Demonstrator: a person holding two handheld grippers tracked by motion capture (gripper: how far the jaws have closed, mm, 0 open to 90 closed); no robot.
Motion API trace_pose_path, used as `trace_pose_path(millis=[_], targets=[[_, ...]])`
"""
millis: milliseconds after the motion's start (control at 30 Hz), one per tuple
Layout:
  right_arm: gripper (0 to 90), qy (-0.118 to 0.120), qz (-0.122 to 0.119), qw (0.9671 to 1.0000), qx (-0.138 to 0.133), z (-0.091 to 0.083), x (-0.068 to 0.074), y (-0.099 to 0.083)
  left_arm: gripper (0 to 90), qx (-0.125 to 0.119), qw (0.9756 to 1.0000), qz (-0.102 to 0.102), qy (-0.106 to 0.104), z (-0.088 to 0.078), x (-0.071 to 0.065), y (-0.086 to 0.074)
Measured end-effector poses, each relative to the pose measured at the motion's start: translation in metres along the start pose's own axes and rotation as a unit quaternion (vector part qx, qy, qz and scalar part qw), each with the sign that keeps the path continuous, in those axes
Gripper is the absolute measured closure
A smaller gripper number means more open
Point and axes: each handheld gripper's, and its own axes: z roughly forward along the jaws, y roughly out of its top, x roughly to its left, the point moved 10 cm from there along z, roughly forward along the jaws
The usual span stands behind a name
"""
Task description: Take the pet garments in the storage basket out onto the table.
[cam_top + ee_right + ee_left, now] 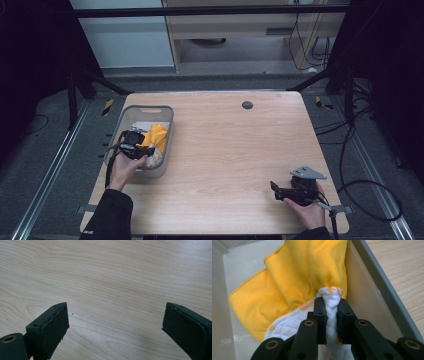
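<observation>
Wood-grain counter [225, 150] fills the middle of the high view, with a grey bin [170, 125] standing near its left edge. The left hand-held gripper [134, 145] reaches down into that bin, over a yellow cloth [159, 134] that lies inside against the bin's right wall. At the counter's near right corner the right hand-held gripper [276, 190] lies low over bare wood in the person's right hand [309, 212], well apart from the bin.

Left gripper view: the left hand-held gripper [331, 312] is clenched on a bunched fold of white quilted cloth [332, 300], which is squeezed between the two black pads so that a small tuft stands out past their tips. The yellow cloth [294, 277] is draped just behind and around that tuft, touching it, and spreads across the pale floor of the grey bin [384, 290]. The white cloth carries a few orange spots.

Right gripper view: the right hand-held gripper [115, 322] is released, its jaws spread wide with nothing between them, and bare counter [112, 272] lies beyond.
</observation>
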Motion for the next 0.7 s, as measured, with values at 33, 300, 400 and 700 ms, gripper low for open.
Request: trace_pose_path(millis=[33,300,400,700], targets=[[6.6,0.002,0.004,1.0,0.002,0.0,0.001,0.0,80.4,-0.001,1.0,-0.001,0.002,-0.001,0.0,0.001],[6.5,0.003,0.004,1.0,0.001,0.0,0.001,0.0,81.8,-0.018,0.9997,-0.017,0.004,-0.013,0.004,0.007],[6.5,0.002,0.002,1.0,0.001,0.0,0.001,0.0,82.0,-0.028,0.9994,-0.022,0.005,-0.021,0.006,0.01],[6.5,-0.001,-0.002,1.0,0.0,0.0,0.0,0.0,82.2,-0.049,0.9986,-0.015,0.007,-0.048,0.008,0.019]])
